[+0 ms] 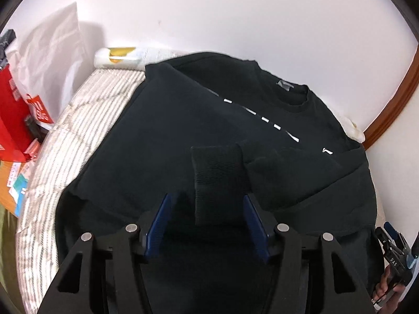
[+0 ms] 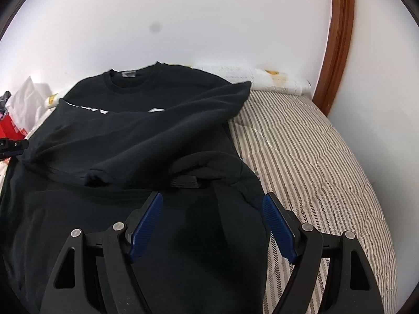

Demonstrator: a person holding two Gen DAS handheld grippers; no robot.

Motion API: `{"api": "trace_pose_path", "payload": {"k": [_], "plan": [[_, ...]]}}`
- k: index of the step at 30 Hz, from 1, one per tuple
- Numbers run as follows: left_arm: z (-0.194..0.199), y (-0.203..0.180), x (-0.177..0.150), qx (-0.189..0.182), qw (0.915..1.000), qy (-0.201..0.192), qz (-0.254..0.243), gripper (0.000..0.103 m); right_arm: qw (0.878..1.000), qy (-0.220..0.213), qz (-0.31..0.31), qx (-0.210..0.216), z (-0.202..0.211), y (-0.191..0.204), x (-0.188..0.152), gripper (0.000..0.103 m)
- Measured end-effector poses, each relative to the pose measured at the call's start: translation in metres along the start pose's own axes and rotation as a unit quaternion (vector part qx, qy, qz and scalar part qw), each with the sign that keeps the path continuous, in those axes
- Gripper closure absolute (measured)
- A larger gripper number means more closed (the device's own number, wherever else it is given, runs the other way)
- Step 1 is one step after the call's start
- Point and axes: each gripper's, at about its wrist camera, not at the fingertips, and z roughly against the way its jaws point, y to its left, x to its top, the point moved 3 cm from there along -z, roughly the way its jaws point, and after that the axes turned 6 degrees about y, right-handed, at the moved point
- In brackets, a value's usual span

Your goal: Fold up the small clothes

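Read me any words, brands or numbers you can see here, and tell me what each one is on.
"DAS": on the right gripper.
White print on the black sweatshirt: partly hidden, unreadable.
Grey neck label: too small.
White marks on the red-and-white bag: blurred, unreadable.

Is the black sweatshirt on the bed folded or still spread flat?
Partly folded: the black sweatshirt has both sleeves laid across its chest, one cuff on top.

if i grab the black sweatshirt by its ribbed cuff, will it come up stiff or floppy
Probably floppy: the black sweatshirt already lies draped in soft folds on the striped quilt. Its ribbed cuff looks thick, so likely grippable, not slippery.
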Motion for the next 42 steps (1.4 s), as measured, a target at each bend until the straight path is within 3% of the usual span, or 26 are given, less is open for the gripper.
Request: {"api": "trace_pose_path", "payload": {"k": [4,8,10,12,14,18,22,25,30,37,42], "plan": [[-0.022,0.0,0.003,0.011,0.9998,0.011,-0.009,0.048,1.0,0.013,0.002,-0.018,-0.013,-0.002,-0.001,0.025],[-0.034,-0.005,0.009,0.026,0.9995,-0.006,-0.019,0.051,0.999,0.03,-0.004,-0.038,-0.028,-0.007,0.0,0.025],[-0.037,-0.011,0.012,0.027,0.999,-0.005,-0.034,0.077,0.998,0.037,-0.012,-0.04,-0.034,-0.011,0.002,0.025],[-0.037,-0.015,0.015,0.052,0.9979,-0.015,-0.037,0.089,0.998,0.048,-0.024,-0.045,-0.043,-0.016,0.006,0.025],[-0.032,-0.012,0.019,0.04,0.9984,-0.021,-0.034,0.094,0.997,0.054,-0.038,-0.037,-0.05,-0.021,0.009,0.025],[-0.001,0.005,0.028,0.018,0.9978,-0.063,-0.005,0.095,0.996,0.061,-0.057,-0.031,-0.053,-0.027,0.014,0.026],[0.032,0.03,0.039,0.048,0.9921,-0.114,0.02,0.095,0.997,0.047,-0.047,-0.037,-0.042,-0.028,0.015,0.026],[0.041,0.053,0.045,0.044,0.9916,-0.113,0.044,0.095,0.997,0.045,-0.039,-0.048,-0.039,-0.029,0.017,0.026],[0.03,0.076,0.036,0.079,0.991,-0.094,0.054,0.097,0.997,0.049,-0.04,-0.053,-0.043,-0.029,0.019,0.026],[0.006,0.086,0.02,0.063,0.9951,-0.046,0.062,0.097,0.999,-0.007,-0.036,0.002,-0.022,-0.018,0.035,0.027],[0.004,0.077,0.014,0.067,0.9961,-0.038,0.043,0.094,0.999,0.019,-0.016,-0.029,-0.049,-0.004,0.051,0.028]]}}
